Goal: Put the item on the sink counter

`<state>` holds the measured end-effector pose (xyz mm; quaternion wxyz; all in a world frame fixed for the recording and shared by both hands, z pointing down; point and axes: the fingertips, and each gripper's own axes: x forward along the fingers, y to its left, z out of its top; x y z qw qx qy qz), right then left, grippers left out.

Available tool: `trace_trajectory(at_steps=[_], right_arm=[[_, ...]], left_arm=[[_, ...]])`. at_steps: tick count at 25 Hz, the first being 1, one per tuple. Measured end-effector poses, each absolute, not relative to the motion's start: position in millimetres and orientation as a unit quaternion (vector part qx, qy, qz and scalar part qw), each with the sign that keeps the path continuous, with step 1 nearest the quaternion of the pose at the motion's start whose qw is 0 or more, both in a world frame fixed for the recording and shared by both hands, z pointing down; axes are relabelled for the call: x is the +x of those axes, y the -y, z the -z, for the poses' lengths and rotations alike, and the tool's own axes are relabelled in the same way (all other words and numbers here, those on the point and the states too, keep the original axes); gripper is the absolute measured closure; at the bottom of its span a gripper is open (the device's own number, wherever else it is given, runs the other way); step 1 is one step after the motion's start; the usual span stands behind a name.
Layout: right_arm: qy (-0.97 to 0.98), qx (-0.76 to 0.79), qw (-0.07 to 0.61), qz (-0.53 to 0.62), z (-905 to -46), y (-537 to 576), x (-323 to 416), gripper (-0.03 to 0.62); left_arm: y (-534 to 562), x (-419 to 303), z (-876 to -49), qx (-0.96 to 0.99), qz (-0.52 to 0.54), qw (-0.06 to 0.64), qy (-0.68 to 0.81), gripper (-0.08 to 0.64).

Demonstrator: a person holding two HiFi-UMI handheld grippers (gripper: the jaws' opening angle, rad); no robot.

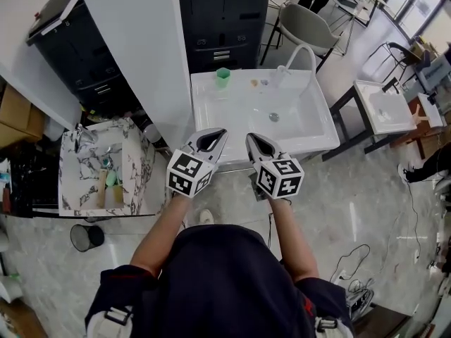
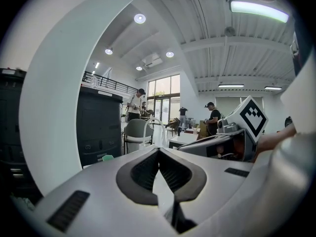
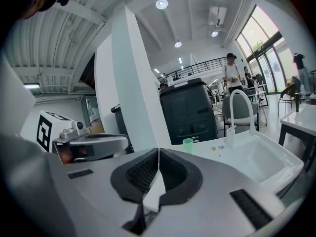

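The white sink counter (image 1: 303, 141) stands against a black cabinet (image 1: 222, 20), with a white pillar (image 1: 141, 48) touching its left edge. Its basin is bare apart from the drain; the white arched faucet (image 1: 282, 74) rises from the back ledge. The green cup (image 1: 223, 77) stands upright on the back left corner of that ledge, and a few small bits I cannot identify lie between it and the faucet. Left tongs (image 1: 223, 132) and right tongs (image 1: 248, 136) hang side by side just before the counter's front edge, apart from each other; both are pressed together with nothing between them. Left of the pillar sits a marble-patterned box (image 1: 70, 167) holding oddments, with a small dark bin (image 1: 87, 236) on the floor below it. A grey chair (image 1: 306, 27) stands behind the sink. To the right, open glossy floor (image 1: 366, 203) separates the counter from a second white basin stand (image 1: 384, 108).
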<state>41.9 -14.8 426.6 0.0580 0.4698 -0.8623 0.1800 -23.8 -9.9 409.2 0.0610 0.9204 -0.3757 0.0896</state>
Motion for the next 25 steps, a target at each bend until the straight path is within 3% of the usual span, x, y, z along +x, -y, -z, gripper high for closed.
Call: trace_trajectory(at_steps=[25], right_arm=[[0.885, 0.433, 0.058, -0.164, -420, -64, 61, 0.558]], left_arm=[[-75, -6, -410, 0.905, -0.080, 0.076, 0.410, 0.545]])
